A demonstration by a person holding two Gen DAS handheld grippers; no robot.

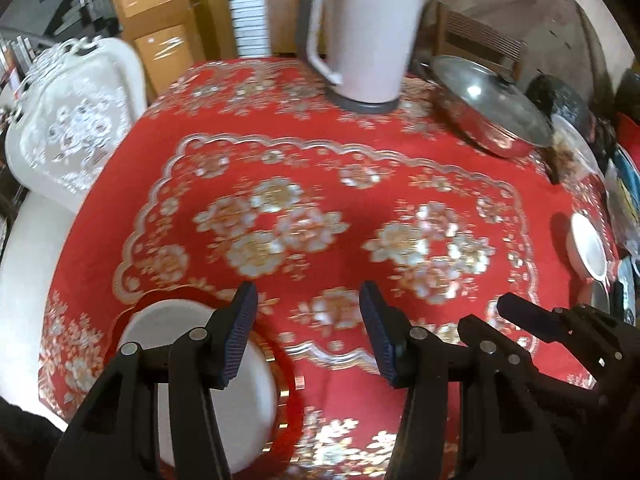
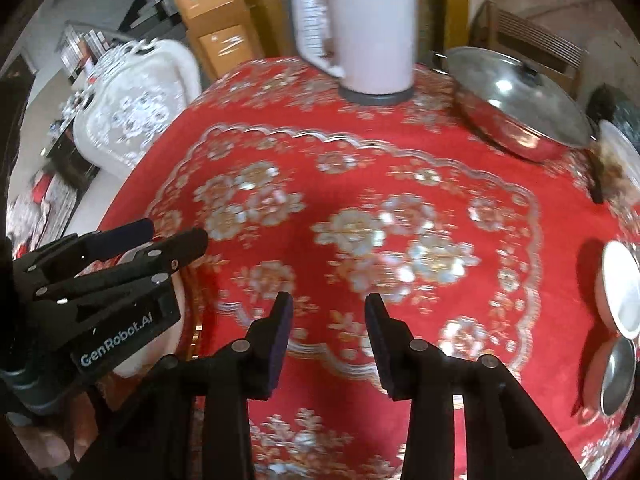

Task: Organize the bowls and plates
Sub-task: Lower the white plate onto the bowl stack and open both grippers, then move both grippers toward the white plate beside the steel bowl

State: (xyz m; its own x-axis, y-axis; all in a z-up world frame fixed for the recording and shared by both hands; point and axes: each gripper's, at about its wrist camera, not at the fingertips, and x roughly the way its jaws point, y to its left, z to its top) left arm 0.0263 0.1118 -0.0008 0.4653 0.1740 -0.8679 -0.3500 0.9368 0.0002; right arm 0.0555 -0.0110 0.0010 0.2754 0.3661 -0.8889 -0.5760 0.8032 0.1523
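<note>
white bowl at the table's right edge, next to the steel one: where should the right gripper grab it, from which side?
Pinch the rim of the white bowl on its near-left side, one finger inside, one outside, coming in from the open tablecloth. It sits upright with its mouth open; the steel bowl crowds the near side.

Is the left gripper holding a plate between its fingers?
No, the left gripper is open with nothing between its fingers; the white plate lies below it on the red tablecloth.

White kettle [image 1: 360, 36] and lidded steel pan [image 1: 490, 106] on red floral tablecloth [image 1: 304, 152]; white chair [image 1: 76, 120] beside
</note>
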